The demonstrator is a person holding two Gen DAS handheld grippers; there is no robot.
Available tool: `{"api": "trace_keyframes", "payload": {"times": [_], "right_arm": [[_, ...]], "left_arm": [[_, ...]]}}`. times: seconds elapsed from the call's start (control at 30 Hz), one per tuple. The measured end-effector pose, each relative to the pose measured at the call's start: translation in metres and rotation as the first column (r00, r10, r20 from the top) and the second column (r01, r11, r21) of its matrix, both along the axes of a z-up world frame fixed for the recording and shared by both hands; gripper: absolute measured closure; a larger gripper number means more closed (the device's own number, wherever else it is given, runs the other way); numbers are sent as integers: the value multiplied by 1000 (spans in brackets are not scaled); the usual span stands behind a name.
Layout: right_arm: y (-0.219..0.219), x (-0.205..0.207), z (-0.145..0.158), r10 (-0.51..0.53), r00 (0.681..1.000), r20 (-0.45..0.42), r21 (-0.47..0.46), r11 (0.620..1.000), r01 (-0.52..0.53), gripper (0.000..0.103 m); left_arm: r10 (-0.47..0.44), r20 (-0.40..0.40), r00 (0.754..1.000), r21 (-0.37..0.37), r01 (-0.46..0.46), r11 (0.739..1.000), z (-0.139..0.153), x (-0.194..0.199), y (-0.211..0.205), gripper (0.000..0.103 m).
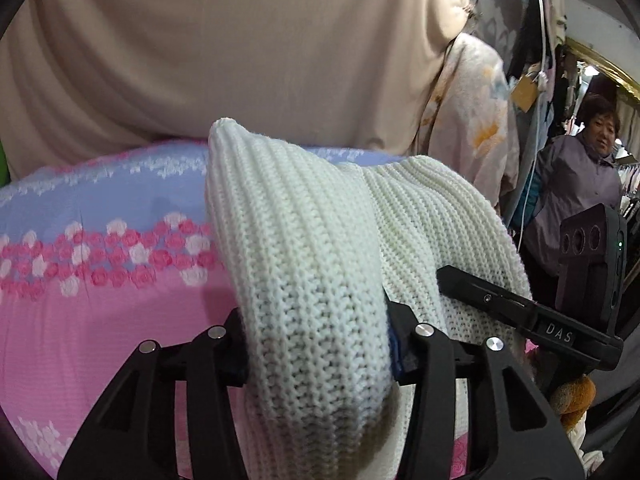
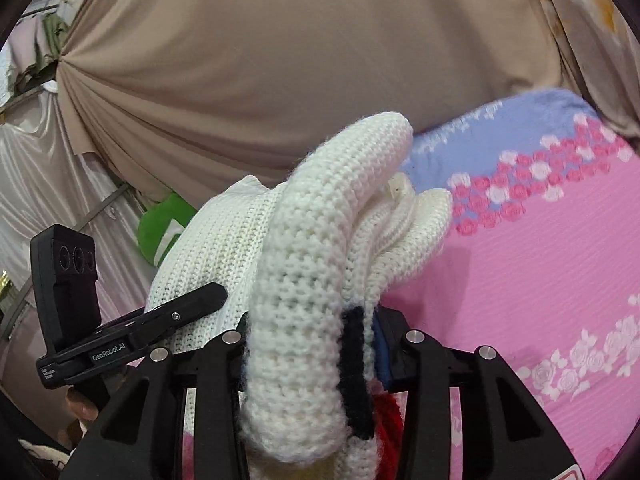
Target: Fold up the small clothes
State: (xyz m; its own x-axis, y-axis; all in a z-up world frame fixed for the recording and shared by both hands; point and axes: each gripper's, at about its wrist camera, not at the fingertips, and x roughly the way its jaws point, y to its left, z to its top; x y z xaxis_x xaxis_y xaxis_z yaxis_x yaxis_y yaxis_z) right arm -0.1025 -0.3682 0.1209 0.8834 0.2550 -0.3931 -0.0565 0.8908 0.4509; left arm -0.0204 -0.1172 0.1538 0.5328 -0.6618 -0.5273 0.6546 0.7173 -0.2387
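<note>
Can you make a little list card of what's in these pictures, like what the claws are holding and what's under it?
garment: white knitted sweater, bunched up
left claw: shut on the sweater
right claw: shut on the sweater, pinching a black and blue trim
surface underneath: pink and blue flowered bedspread
behind: beige draped cloth
also seen: green object at the bedspread's far edge
fold: not yet laid flat

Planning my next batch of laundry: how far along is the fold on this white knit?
Done: both grippers have the knit bunched between their jaws, left gripper and right gripper each clamped on an edge. In hand: the knit is held above the pink sheet, draped over the jaws. Left: no neat fold shows; it must still be laid flat, folded and released.
</note>
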Motion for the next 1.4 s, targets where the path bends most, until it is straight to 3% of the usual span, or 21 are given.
{"api": "trace_keyframes", "payload": {"times": [0.17,0.27,0.33,0.4,0.47,0.5,0.53,0.6,0.63,0.7,0.8,0.87,0.93,0.97,1.0,1.1,1.17,1.23,1.3,1.33,1.4], "right_arm": [[26,34,58,96,985,145,-50,995,-90,63],[39,90,57,140,984,106,-3,990,-141,58],[47,138,32,164,986,33,36,986,-165,52],[49,193,-15,179,979,-99,99,981,-169,49],[47,231,-70,134,955,-266,126,987,-103,49],[46,237,-86,116,947,-301,128,989,-81,49],[44,241,-97,106,942,-318,134,989,-66,49],[41,240,-106,145,947,-287,194,977,-91,48],[40,240,-105,143,949,-281,196,977,-89,46],[42,250,-103,121,950,-289,163,984,-76,34],[51,274,-114,161,923,-349,160,981,-111,25],[60,291,-131,192,899,-394,178,975,-130,24],[73,297,-126,194,913,-359,121,980,-161,42],[80,299,-118,197,916,-348,95,980,-175,57],[84,296,-104,195,929,-314,65,981,-183,62],[100,279,-57,225,963,-148,-27,973,-231,65],[100,275,-47,224,971,-83,-56,972,-229,65],[91,295,-67,192,967,-165,-50,978,-203,59],[79,323,-105,115,941,-320,-56,989,-140,57],[70,325,-114,102,938,-331,-21,993,-116,55],[63,312,-104,97,950,-297,36,995,-91,53]], "left_arm": [[58,196,979,-58,-48,997,61,6,43,55],[122,225,967,-43,-115,992,70,40,63,53],[179,190,965,-27,-177,984,58,76,74,47],[206,109,973,26,-210,977,24,126,81,39],[233,-27,972,101,-229,968,-30,179,92,39],[263,-91,960,123,-252,960,-53,196,102,44],[289,-153,945,121,-273,954,-72,208,117,45],[266,-258,929,15,-272,962,-94,218,148,44],[257,-275,926,-38,-277,960,-97,220,160,42],[251,-290,923,-89,-287,954,-99,224,175,25],[228,-324,918,-87,-269,959,-109,237,170,16],[193,-366,910,-60,-230,971,-127,250,158,17],[171,-390,905,-55,-208,976,-141,254,149,32],[181,-354,917,-51,-212,976,-136,252,145,42],[179,-320,931,-48,-205,978,-127,246,144,53],[168,-202,965,-101,-191,976,-91,229,147,58],[181,-130,975,-130,-198,972,-76,220,152,57],[204,-99,974,-73,-212,975,-82,223,148,54],[243,-124,962,36,-240,970,-106,239,138,52],[272,-141,952,83,-262,961,-122,246,135,51],[287,-138,948,29,-286,958,-125,245,144,49]]}}
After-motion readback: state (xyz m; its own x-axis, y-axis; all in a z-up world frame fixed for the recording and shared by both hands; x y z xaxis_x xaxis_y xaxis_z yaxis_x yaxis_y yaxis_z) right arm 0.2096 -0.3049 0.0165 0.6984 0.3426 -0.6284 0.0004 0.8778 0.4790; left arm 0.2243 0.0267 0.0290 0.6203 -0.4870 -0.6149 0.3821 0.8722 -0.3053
